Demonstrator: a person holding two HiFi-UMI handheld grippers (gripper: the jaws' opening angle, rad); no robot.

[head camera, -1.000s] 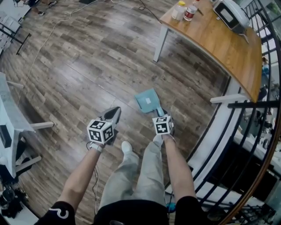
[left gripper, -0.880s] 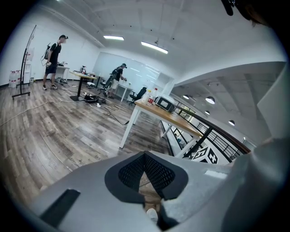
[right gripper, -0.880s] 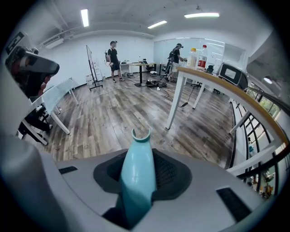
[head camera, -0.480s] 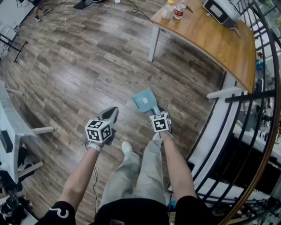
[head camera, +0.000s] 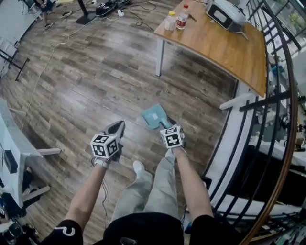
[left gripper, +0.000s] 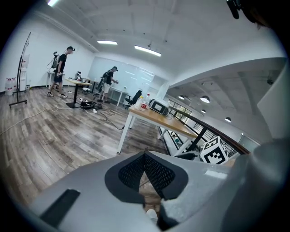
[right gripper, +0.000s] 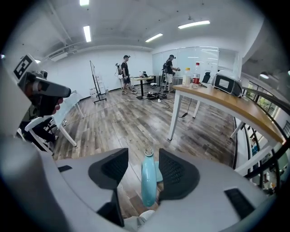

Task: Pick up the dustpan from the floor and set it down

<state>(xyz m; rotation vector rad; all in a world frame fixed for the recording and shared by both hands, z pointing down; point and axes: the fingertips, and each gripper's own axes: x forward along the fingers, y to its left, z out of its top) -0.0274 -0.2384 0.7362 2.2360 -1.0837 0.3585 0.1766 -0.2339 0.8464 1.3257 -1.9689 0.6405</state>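
The light blue dustpan (head camera: pixel 154 116) lies flat on the wooden floor, its handle running back toward me. My right gripper (head camera: pixel 168 125) hangs just over that handle. In the right gripper view the blue handle (right gripper: pixel 148 181) stands between the pads of the right gripper (right gripper: pixel 142 168); it is close to the right pad and clear of the left one, and the jaws are opening. My left gripper (head camera: pixel 116 128) hovers over bare floor to the dustpan's left. Seen in its own view, the left gripper (left gripper: pixel 145 156) is shut with its pads tip to tip and nothing between them.
A wooden table (head camera: pixel 215 43) with bottles (head camera: pixel 181 16) and a grey appliance (head camera: pixel 224 12) stands beyond the dustpan. A black railing (head camera: pixel 282 95) curves along the right. A white frame (head camera: pixel 19 148) stands at the left. My shoe (head camera: pixel 138 167) is below the grippers. People work far back.
Both grippers have risen a little. The right jaws have let go of the handle, and the dustpan stays on the floor. The head view has tipped, so the table sits lower in the picture.
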